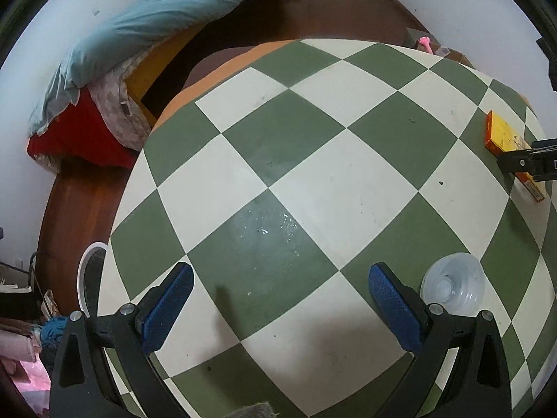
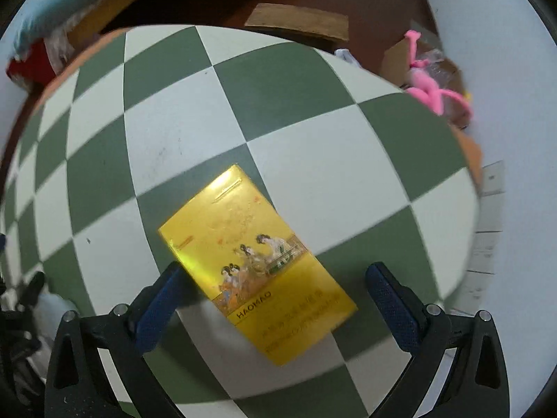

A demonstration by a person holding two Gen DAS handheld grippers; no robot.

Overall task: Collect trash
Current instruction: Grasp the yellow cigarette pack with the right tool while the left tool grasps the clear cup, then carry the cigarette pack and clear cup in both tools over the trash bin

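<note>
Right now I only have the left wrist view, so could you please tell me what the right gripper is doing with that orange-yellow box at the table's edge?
Observer: The right gripper is open, its fingers straddling the yellow box, which lies flat on the checkered table.
Operator: Thank you. Are the pads touching it yet?
Observer: The left fingertip looks to be at the box's edge; the right one stands clear of it.
Operator: Can you read anything on the box?
Observer: Yes, it reads HAOMAO beneath a picture of figures in robes.
</note>
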